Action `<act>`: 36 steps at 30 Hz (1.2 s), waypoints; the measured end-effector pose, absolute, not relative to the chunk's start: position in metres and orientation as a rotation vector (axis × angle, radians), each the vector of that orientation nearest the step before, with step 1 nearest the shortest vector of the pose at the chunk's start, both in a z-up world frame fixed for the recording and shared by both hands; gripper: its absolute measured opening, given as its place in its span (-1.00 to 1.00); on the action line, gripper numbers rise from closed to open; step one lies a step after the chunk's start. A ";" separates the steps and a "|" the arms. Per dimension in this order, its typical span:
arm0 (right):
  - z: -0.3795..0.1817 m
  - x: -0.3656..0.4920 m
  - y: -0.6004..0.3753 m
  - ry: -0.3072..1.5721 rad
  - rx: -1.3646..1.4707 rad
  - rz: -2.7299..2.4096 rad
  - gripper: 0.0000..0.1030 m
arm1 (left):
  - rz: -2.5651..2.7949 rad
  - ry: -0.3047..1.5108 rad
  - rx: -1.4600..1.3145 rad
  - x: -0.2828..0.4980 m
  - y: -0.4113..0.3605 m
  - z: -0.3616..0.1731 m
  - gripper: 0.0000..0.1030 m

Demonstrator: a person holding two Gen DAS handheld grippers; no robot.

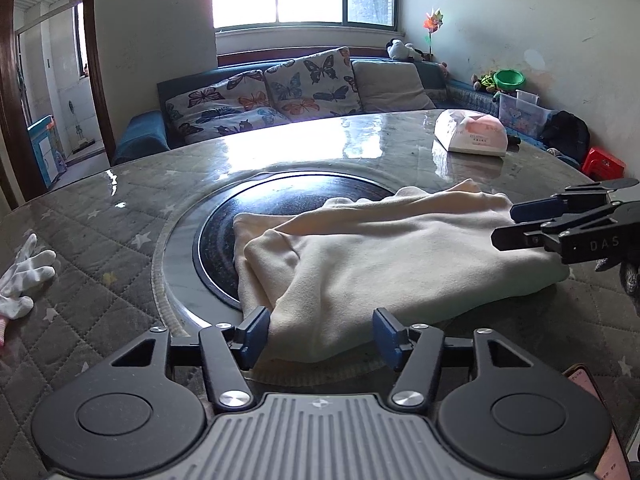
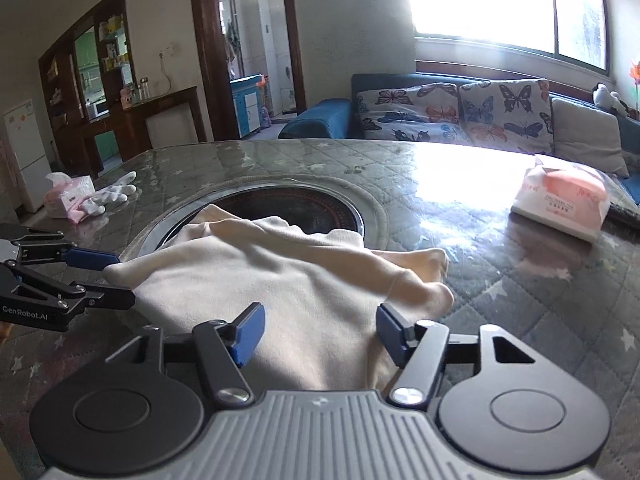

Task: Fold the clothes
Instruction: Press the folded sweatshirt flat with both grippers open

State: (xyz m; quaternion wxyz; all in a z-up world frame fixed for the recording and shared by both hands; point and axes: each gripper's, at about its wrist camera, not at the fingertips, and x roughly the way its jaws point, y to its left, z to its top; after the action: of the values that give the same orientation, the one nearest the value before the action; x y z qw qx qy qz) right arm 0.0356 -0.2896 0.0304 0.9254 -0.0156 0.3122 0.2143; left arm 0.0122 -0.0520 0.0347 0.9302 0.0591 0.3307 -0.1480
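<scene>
The left gripper stood with its jaws apart, the near edge of the folded cream garment lying between its blue pads without being pinched. Beyond the fingertips to the right, the right gripper reached over the garment's far end.

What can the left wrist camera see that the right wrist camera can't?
Only the left wrist view shows the green bowl, red stool and pinwheel.

Only the right wrist view shows the fridge, the cabinet and a pink tissue pack beside the glove.

Both show the cream garment, the glove, the white pack, the butterfly cushions and both open grippers: left, right.
</scene>
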 end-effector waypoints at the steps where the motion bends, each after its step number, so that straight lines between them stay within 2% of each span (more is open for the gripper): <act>1: 0.031 0.034 -0.290 0.637 -0.029 0.438 0.30 | -0.304 0.676 0.121 0.012 -0.053 0.035 0.23; 4: 0.031 0.032 -0.294 0.625 -0.020 0.428 0.43 | -0.307 0.671 0.119 0.009 -0.055 0.035 0.30; 6: 0.032 0.029 -0.295 0.616 -0.015 0.423 0.59 | -0.310 0.668 0.119 0.007 -0.056 0.035 0.35; 13: 0.036 0.020 -0.294 0.595 -0.026 0.411 0.71 | -0.319 0.653 0.115 0.002 -0.059 0.038 0.50; 15: 0.037 0.017 -0.294 0.587 -0.027 0.404 0.86 | -0.321 0.648 0.115 0.001 -0.059 0.039 0.57; 19: 0.042 0.011 -0.294 0.559 -0.037 0.386 0.98 | -0.330 0.630 0.115 -0.002 -0.061 0.042 0.70; 26: 0.050 0.003 -0.294 0.504 -0.048 0.347 1.00 | -0.342 0.594 0.112 -0.006 -0.064 0.046 1.00; 36: 0.044 0.024 -0.305 0.568 -0.060 0.292 1.00 | -0.412 0.580 0.127 0.000 -0.074 0.045 1.00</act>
State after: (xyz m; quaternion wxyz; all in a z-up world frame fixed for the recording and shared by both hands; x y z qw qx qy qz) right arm 0.0242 -0.3047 0.0437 0.9491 -0.0297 0.2789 0.1435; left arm -0.0003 -0.0739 0.0453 0.9354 0.0621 0.2838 -0.2018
